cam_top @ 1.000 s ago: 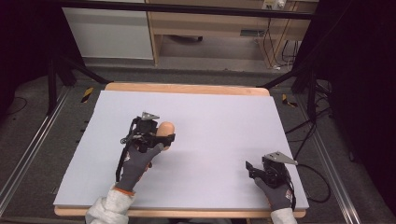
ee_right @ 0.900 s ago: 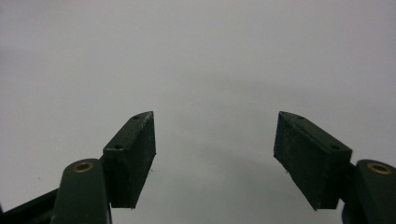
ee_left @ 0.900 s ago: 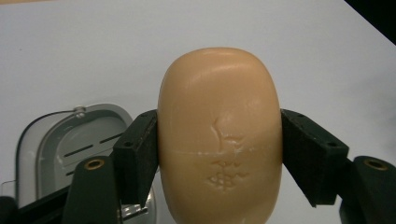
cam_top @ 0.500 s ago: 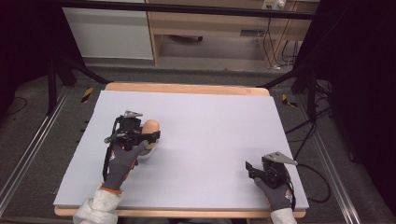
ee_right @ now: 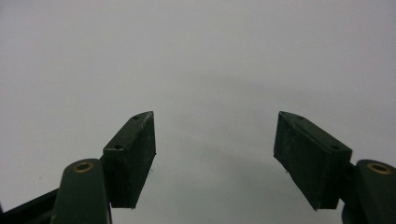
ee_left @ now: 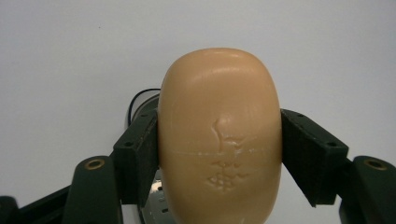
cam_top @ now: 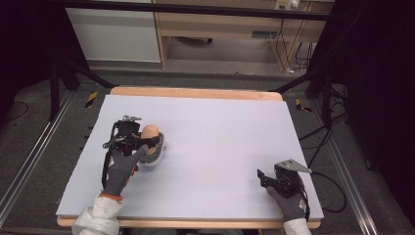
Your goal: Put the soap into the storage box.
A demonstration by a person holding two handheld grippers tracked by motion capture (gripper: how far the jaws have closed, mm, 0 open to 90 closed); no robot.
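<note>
High view shows the left gripper (cam_top: pixel 147 142), jaws clamped on the tan soap bar (cam_top: pixel 149 132), shifted toward the table's (cam_top: pixel 220 117) left edge above a pale dish (cam_top: pixel 155 155), suggesting placement is near, while the right gripper (cam_top: pixel 266 177) rests open.

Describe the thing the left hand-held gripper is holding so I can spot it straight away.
On the pale table, look to its left half, where the left hand-held gripper sits. Clamped between its black jaws is a soap bar, above a light dish. It is the one tan, rounded oval there, with a faint stamped mark.
</note>
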